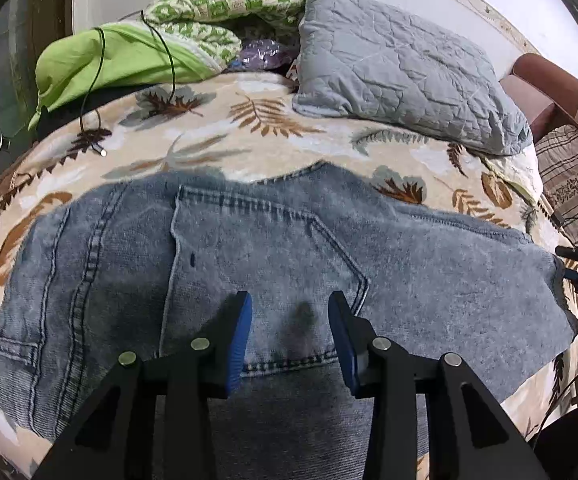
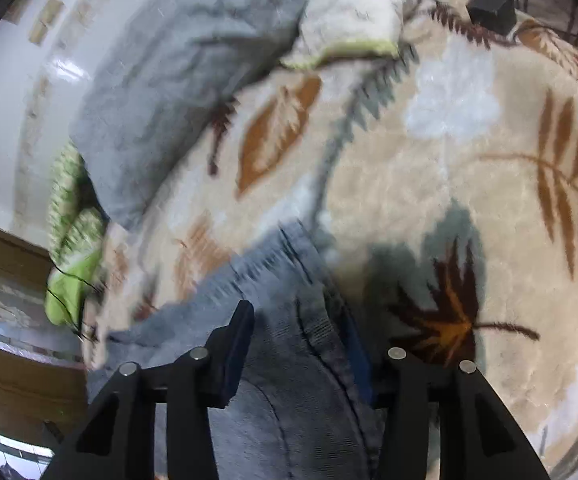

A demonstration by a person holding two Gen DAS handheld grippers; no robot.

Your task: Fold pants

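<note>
Even indoor light, right view motion-blurred, fisheye edges w/ dark vignette

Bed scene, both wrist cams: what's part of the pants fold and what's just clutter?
Job:
- faded blue denim pants, spread on the bed
- left claw, jaws apart above the denim
- right claw, denim between its jaws

Lying about:
- grey quilted pillow
- green patterned blanket
- lime green cloth
- leaf-print beige bedspread
- thin black cable
</note>
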